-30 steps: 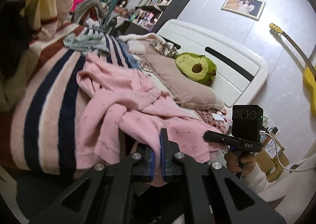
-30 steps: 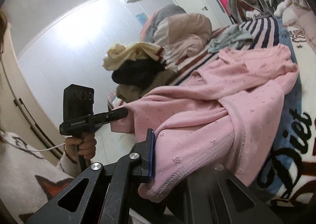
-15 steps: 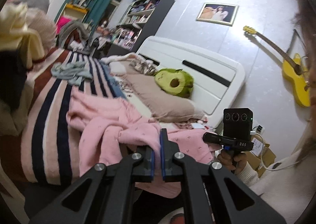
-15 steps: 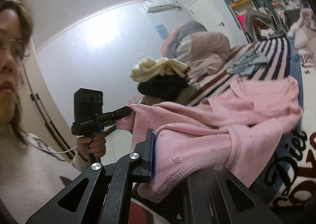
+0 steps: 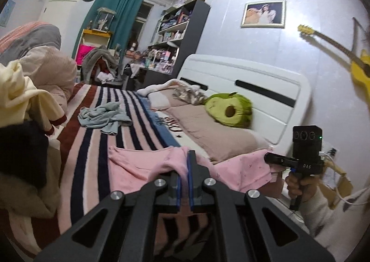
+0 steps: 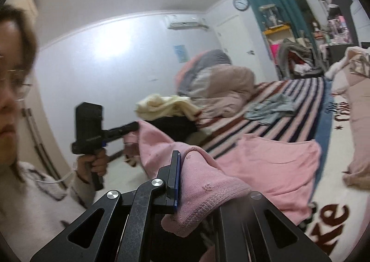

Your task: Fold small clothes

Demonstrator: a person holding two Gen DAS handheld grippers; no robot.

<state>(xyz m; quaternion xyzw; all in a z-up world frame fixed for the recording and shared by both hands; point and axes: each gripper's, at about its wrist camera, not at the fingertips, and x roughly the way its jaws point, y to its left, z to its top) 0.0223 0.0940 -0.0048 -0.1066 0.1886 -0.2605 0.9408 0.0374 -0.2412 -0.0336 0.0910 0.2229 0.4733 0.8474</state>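
Both tongs clamped on same item: pink knit top (image 5: 143, 165), small printed motif, ribbed hem.

Left gripper (image 5: 183, 169): blue pads together w/ a pinch of pink fabric between them, hem edge bunched over the left-hand pad. Right gripper (image 6: 185, 183): near pad visible, far side buried under ribbed hem; fabric wrapped over the jaw, so clamped on garment. Each tool also seen from the other's camera, nipping an opposite corner of the same edge.

Location: held edge raised off the bed betw. the two tongs; rest of the top trails ahead of the tongs onto the striped blanket (image 5: 92, 146), far end lying flat there. Beyond it, well apart, a crumpled grey-blue garment (image 5: 104, 117). Clothes pile (image 5: 20, 105) to left of left tongs; avocado plush (image 5: 227, 109) on pillow to the right.

Handling (judgement): light, soft, limp knit; no stiffness, sags betw. grips, likely stretches if pulled hard. Not slippery, not fragile; loose knit could snag on pad edges. Best hold at ribbed hem corners or shoulder seams, where material is thicker. Keep both grips level and mild tension across the edge, else the fold line skews. Thin pinch on left side may slip out.
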